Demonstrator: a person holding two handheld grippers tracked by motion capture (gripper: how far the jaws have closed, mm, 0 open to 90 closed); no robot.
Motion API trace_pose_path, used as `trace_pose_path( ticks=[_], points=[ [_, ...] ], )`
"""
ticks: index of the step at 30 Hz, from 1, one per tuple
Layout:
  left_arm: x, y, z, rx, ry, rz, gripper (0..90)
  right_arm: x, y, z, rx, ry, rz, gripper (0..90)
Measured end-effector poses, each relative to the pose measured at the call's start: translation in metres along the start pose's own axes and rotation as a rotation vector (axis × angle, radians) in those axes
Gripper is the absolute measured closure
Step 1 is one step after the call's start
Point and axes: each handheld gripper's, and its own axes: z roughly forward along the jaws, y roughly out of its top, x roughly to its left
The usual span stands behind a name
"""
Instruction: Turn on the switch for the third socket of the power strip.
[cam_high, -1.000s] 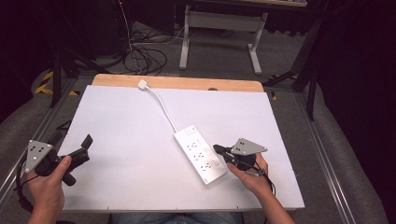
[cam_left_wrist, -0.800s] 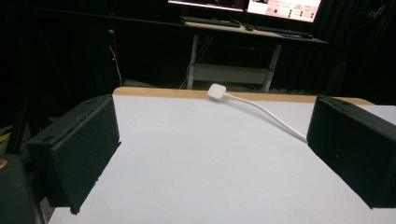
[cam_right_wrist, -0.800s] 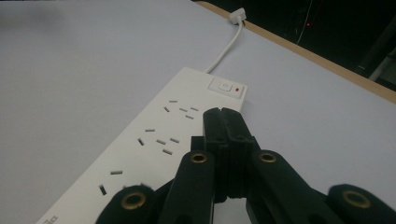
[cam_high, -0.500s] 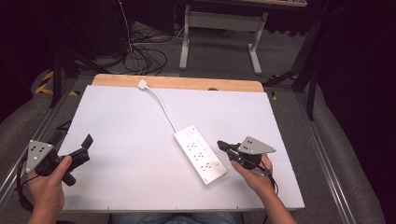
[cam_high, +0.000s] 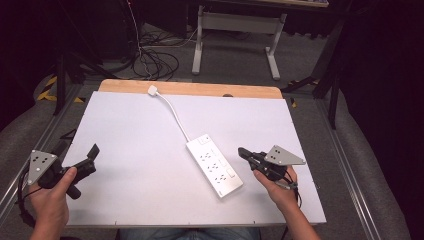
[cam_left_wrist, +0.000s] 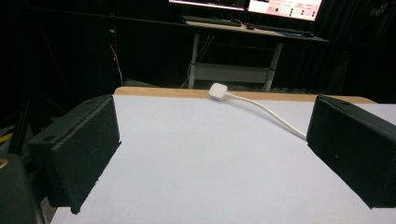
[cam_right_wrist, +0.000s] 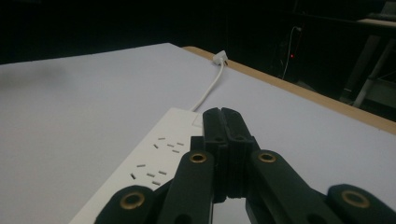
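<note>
My right gripper (cam_high: 242, 151) is clenched on nothing, its tip just right of the white power strip (cam_high: 215, 164), which lies slantwise at the table's (cam_high: 125, 130) middle with its cord (cam_high: 173, 114) running to the plug (cam_high: 152, 90) at the far edge. My left gripper (cam_high: 92, 156) hangs released at the near left, well apart from the strip.

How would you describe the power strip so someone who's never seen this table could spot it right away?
On the white rectangular tabletop with a wooden far edge, look right of centre, just left of the right tool. The long white plastic power strip lies there flat and diagonal. Its rows of sockets and a thin white cord running to a white plug at the far edge set it apart.
</note>
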Motion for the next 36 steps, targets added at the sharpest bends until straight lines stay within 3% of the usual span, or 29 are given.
trace_pose_path(
  ticks=[14,26,36],
  points=[
    [0.001,0.0,-0.001,-0.001,0.002,0.0,3.2,-0.006,0.001,-0.013,-0.125,0.013,0.069,90.0],
    [0.001,0.0,-0.001,-0.002,0.005,-0.003,3.2,-0.006,0.001,-0.015,-0.153,0.014,0.062,89.6],
    [0.002,0.0,-0.001,-0.002,0.004,0.001,3.2,-0.01,0.001,-0.019,-0.202,0.01,0.089,88.5]
  ],
)
